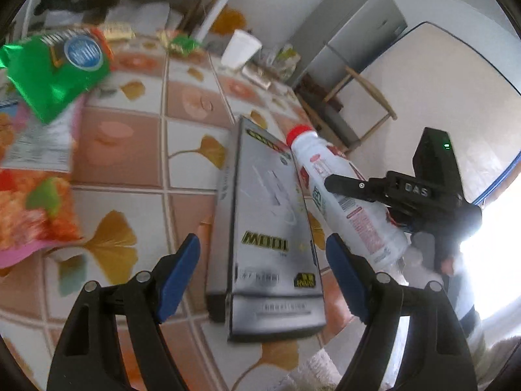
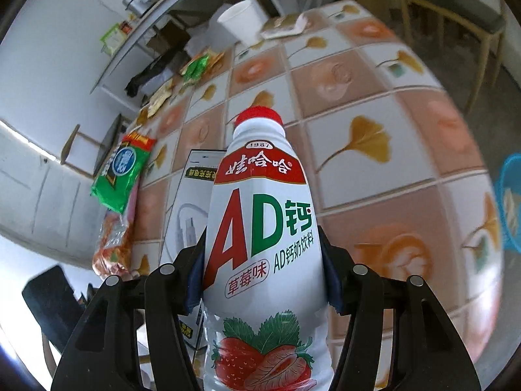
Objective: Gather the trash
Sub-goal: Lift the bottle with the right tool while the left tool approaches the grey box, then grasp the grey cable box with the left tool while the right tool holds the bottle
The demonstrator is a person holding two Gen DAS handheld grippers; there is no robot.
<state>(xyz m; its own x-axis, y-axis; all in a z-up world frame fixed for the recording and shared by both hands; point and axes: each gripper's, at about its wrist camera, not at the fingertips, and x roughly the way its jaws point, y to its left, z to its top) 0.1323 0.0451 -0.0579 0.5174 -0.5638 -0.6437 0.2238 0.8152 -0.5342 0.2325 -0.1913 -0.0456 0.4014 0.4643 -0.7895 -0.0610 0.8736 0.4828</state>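
Observation:
My right gripper (image 2: 263, 251) is shut on a white AD milk-drink bottle (image 2: 260, 221) with a red cap and holds it tilted above the tiled table (image 2: 374, 215). From the left wrist, that bottle (image 1: 329, 176) hangs just right of a silver box (image 1: 270, 215) and the right gripper (image 1: 351, 195) clasps its middle. The box lies lengthwise between the blue pads of my left gripper (image 1: 263, 254), which is open. A thin gap shows on each side of the box. The same box (image 2: 187, 208) appears left of the bottle in the right wrist view.
A green snack bag (image 1: 55, 75) and an orange bag (image 1: 29, 208) lie at the table's left side. A white paper cup (image 1: 241, 49) and several small wrappers (image 1: 182, 44) sit at the far end. A blue basket (image 2: 509, 202) stands off the table's right edge, with a chair (image 2: 456, 9) beyond.

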